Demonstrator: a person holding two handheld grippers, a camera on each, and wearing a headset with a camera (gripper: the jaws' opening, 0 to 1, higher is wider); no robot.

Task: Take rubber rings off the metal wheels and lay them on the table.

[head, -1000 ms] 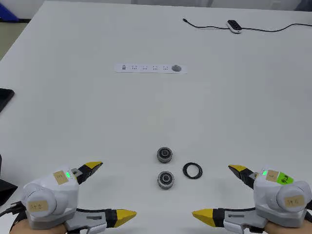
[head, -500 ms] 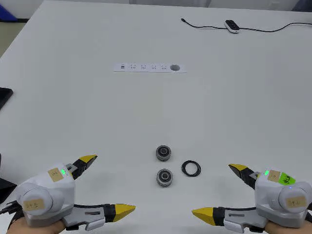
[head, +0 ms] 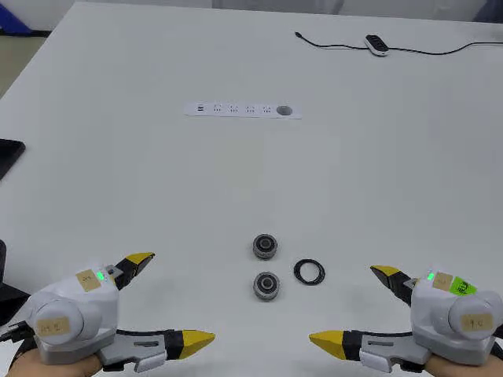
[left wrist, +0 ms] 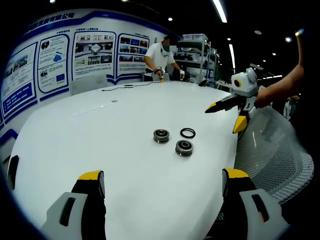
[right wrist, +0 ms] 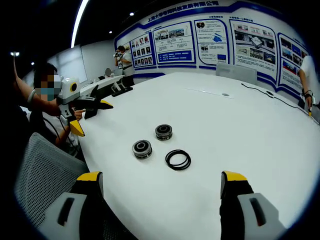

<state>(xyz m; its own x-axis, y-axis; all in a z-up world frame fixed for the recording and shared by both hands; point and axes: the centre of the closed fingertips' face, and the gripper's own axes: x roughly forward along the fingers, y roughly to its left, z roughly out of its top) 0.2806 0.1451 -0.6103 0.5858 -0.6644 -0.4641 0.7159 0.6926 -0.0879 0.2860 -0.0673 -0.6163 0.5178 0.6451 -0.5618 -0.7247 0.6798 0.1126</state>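
We see the left gripper (head: pixel 170 298) and the right gripper (head: pixel 352 305) held low by the near edge of the white table (head: pixel 118 196). Their yellow-tipped jaws are spread wide and hold nothing. Each gripper view agrees: the two jaws rise well apart, with bare table between them.

Between the grippers, toward the near edge and well apart from both, we find the task's things. The farther metal wheel (head: pixel 265 246) and the nearer metal wheel (head: pixel 266 285) lie flat, one behind the other, near each other but not touching. Just to the right of the gap between them lie the black rubber rings (head: pixel 310 272), flat on the table and free of both wheels. In the right gripper view they read as two overlapping loops. We cannot tell whether either wheel carries a ring on its rim.

Farther back, toward the middle of the table, a white power strip (head: pixel 242 110) lies parallel to the far edge. Near the far right corner a black cable (head: pixel 330 43) runs to a small controller (head: pixel 377 43). A dark object (head: pixel 8 157) lies toward the left edge.
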